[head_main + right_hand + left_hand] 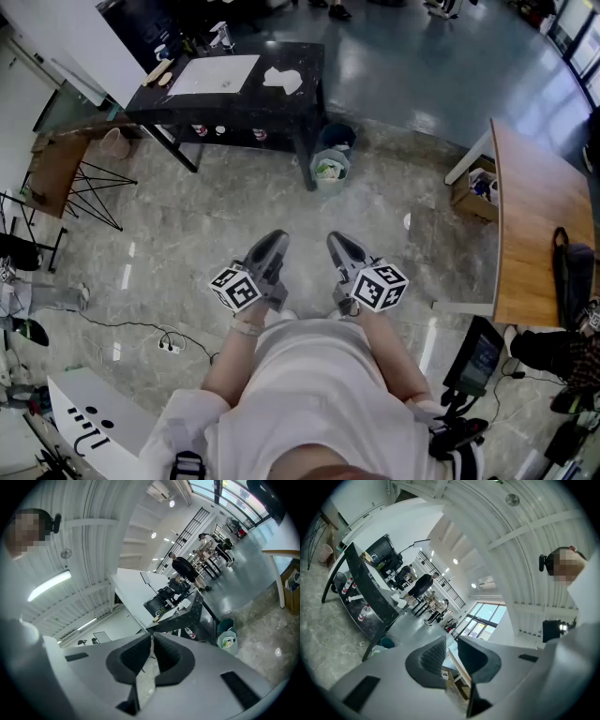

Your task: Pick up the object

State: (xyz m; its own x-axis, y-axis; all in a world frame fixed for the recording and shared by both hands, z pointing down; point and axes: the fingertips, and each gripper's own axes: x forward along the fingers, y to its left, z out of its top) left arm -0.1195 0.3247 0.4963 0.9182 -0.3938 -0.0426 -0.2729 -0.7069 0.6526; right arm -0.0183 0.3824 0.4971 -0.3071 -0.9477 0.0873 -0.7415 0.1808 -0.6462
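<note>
Open hall with a grey stone floor (216,225). A black bench (305,103) stands well ahead of the person and carries a white sheet (214,75) and a white crumpled piece (283,80); a bin (330,169) stands by its leg. Which of these is the object to be picked up cannot be told. The left gripper (274,240) and the right gripper (337,240) are held side by side before the torso, over the floor, well apart from the bench. Left jaws: a narrow gap, nothing between them. Right jaws: closed together, empty.
</note>
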